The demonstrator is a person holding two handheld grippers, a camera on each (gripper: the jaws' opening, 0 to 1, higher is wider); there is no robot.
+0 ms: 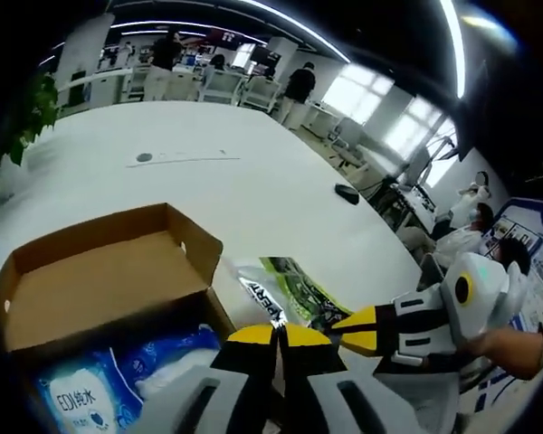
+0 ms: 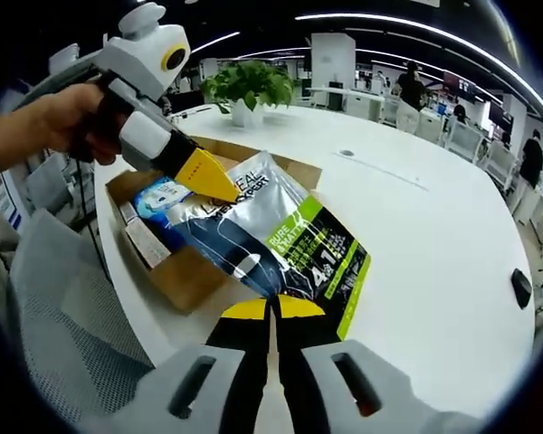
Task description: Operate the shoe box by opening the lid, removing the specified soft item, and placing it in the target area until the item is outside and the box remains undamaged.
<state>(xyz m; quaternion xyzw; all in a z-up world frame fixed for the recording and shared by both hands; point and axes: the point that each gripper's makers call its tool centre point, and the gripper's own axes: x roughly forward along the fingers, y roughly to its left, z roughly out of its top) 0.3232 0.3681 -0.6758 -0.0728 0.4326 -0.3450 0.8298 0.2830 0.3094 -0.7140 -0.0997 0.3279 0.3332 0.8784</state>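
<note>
While both tongs, left [image 1: 278, 330] and right [image 2: 272, 305], pinch the silver-green pouch [image 2: 281, 237] closed above the open shoe box [image 1: 100, 271], carry it level onto the white surface [image 2: 434, 235], avoiding the flap.

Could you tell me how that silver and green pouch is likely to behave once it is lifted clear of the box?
The pouch looks like thin glossy film, so probably floppy and slippery. Both the left gripper and right gripper pinch its edges, suggesting it would sag if held singly. It seems light.
</note>
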